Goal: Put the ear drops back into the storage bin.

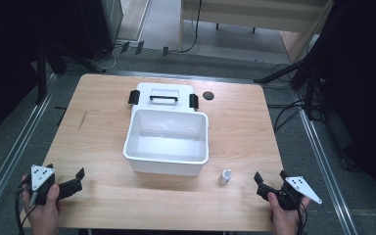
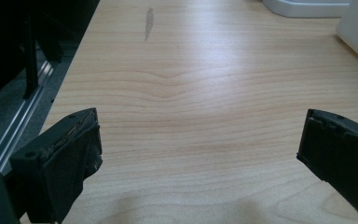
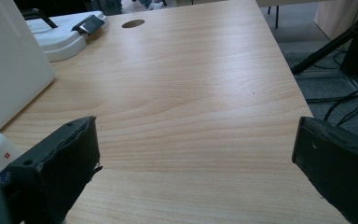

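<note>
While both tools sit idle at the bottom corners, we find the left gripper (image 1: pixel 64 185) and right gripper (image 1: pixel 271 182) wide open, holding nothing. The small bottle (image 1: pixel 225 176) stands lower centre-right, just beside the white box (image 1: pixel 167 161); we advise the right gripper approach level, closing gently.

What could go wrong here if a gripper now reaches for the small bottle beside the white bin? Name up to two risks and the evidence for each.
1. The small bottle stands upright, narrow and apart from the white bin; a jaw of the open right gripper might tip it.
2. The lid lies behind the bin, so a reach across could well nudge the bin.
</note>
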Available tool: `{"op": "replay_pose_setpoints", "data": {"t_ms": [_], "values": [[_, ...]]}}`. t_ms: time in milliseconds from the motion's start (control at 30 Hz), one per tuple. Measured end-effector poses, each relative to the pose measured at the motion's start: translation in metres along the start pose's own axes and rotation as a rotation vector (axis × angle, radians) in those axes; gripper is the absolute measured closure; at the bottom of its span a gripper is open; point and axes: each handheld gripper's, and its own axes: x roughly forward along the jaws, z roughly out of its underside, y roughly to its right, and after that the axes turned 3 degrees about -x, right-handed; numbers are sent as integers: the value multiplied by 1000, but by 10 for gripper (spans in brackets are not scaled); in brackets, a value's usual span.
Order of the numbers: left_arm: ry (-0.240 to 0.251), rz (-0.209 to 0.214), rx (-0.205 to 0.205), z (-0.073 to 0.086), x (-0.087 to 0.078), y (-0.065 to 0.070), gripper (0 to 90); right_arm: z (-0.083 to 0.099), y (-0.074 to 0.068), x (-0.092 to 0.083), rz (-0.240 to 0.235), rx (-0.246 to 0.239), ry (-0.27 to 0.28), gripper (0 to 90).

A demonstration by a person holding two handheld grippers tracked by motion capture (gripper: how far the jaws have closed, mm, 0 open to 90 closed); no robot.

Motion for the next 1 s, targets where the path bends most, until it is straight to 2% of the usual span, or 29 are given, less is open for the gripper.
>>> {"op": "replay_pose_setpoints", "data": {"t_ms": [167,200,233,267,333,400,433,467,533,667,733,767,800,833,867,900,933,1000], "values": [[10,-6,-7,-1,1,-1,0,-3,3,2,16,9,-41,63],[6,-19,14,-1,2,0,0,-6,4,3,53,17,-81,108],[6,-21,24,-1,2,1,0,-8,6,5,84,3,-111,117],[8,-27,30,-2,3,2,0,-11,7,6,93,-6,-133,118],[8,-31,39,-2,4,3,0,-17,8,6,82,-24,-172,118],[7,-27,40,-2,4,2,0,-24,7,7,68,-72,-233,119],[7,-27,40,-2,4,2,0,-24,7,7,68,-72,-233,119],[7,-21,34,-2,4,1,0,-35,5,9,45,-137,-322,119],[8,-13,29,-2,5,1,0,-47,2,11,35,-201,-401,120],[5,-13,38,-2,5,2,0,-70,0,15,-16,-289,-581,121],[6,-12,42,-2,4,2,0,-82,-3,18,-44,-352,-711,123],[6,-12,42,-2,4,2,0,-82,-3,18,-44,-352,-711,123],[4,-12,39,-2,5,2,0,-92,-5,22,-94,-374,-895,123],[1,-11,34,-3,5,1,0,-95,-7,23,-114,-385,-974,122],[0,-11,33,-3,5,1,0,-96,-10,24,-122,-411,-1025,121],[0,-11,33,-3,5,1,0,-96,-10,24,-122,-411,-1025,121],[-6,-7,37,-3,5,1,0,-102,-18,24,-121,-512,-1117,122],[-5,-7,42,-3,6,2,0,-107,-24,25,-145,-540,-1133,122]]}}
